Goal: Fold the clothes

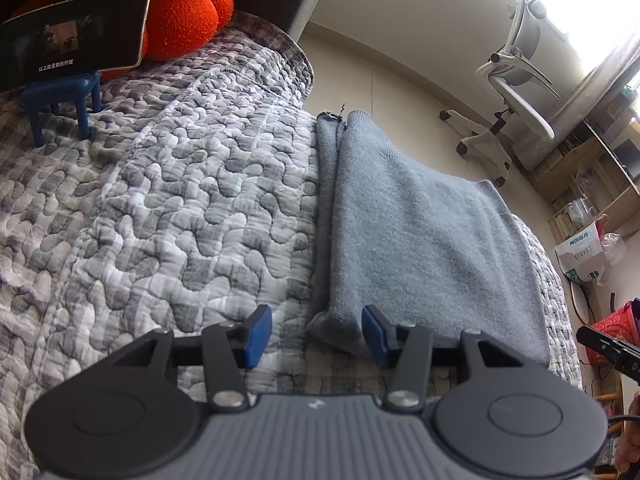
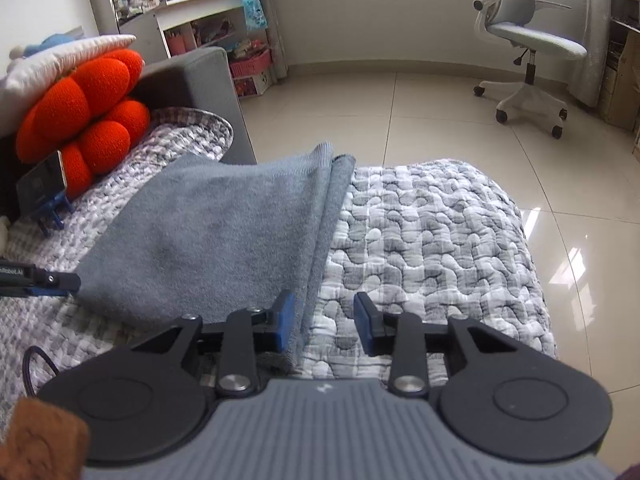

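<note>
A folded grey-blue knit garment (image 1: 420, 232) lies flat on the quilted grey-white cover (image 1: 160, 200) of a sofa bed. My left gripper (image 1: 317, 334) is open, its blue pads (image 1: 258, 334) either side of the garment's near left corner. In the right wrist view the garment (image 2: 216, 232) lies ahead to the left, and my right gripper (image 2: 323, 322) is open at its near right edge, over the quilt (image 2: 432, 240). The left gripper's tip (image 2: 40, 280) shows at the far left edge of that view.
An orange knit cushion (image 2: 84, 112) and a tablet on a blue stand (image 1: 68, 36) sit at the sofa's back. A white office chair (image 2: 528, 44) stands on the tiled floor (image 2: 400, 104). Shelves (image 2: 200, 12) line the wall.
</note>
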`<state>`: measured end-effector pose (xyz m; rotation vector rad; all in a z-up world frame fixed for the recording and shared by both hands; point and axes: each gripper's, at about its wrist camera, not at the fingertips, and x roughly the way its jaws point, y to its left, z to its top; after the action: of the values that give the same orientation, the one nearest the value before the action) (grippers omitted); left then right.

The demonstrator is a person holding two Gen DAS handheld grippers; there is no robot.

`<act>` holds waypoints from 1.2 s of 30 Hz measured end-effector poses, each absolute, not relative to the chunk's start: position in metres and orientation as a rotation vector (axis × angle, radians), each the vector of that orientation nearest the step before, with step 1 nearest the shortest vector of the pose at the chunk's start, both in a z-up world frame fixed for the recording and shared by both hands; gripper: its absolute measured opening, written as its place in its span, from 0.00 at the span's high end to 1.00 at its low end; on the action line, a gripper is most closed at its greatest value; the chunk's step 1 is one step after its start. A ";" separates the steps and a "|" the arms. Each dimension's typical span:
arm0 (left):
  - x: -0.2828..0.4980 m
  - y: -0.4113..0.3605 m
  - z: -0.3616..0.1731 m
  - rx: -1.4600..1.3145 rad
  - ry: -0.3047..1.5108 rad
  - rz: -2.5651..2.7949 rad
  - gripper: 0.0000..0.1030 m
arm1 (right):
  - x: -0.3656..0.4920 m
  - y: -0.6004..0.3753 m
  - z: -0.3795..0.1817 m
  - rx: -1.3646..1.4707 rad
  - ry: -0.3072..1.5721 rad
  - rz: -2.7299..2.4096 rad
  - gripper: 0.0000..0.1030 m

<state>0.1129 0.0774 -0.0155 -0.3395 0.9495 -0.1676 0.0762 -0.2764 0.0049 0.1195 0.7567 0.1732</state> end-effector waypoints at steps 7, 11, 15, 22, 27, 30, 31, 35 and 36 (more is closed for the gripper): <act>0.103 0.079 -0.019 -0.446 0.972 -0.210 0.44 | 0.048 -0.289 0.028 0.223 0.645 0.321 0.62; 0.099 0.077 -0.019 -0.455 0.972 -0.198 0.44 | 0.014 -0.296 0.054 0.314 0.481 0.631 0.52; 0.096 0.071 -0.018 -0.455 0.974 -0.191 0.44 | 0.000 -0.290 0.056 0.289 0.499 0.711 0.37; 0.095 0.077 -0.027 -0.658 0.990 -0.175 0.44 | 0.042 -0.280 0.006 0.445 0.824 0.469 0.37; 0.096 0.079 -0.039 -0.731 1.008 -0.167 0.43 | 0.058 -0.285 -0.015 0.623 0.908 0.371 0.37; 0.098 0.074 -0.040 -0.718 0.999 -0.176 0.41 | 0.065 -0.288 -0.024 0.641 0.937 0.289 0.37; 0.099 0.072 -0.040 -0.716 0.992 -0.175 0.40 | 0.068 -0.288 -0.026 0.641 0.934 0.277 0.37; 0.104 0.068 -0.042 -0.732 0.971 -0.172 0.39 | 0.075 -0.288 -0.033 0.674 0.910 0.254 0.37; 0.105 0.067 -0.042 -0.734 0.967 -0.171 0.39 | 0.075 -0.287 -0.033 0.675 0.899 0.247 0.37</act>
<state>0.1049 0.0667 -0.0423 -0.7340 0.9668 -0.1712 0.0753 -0.2871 -0.0330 0.6751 0.8987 0.2467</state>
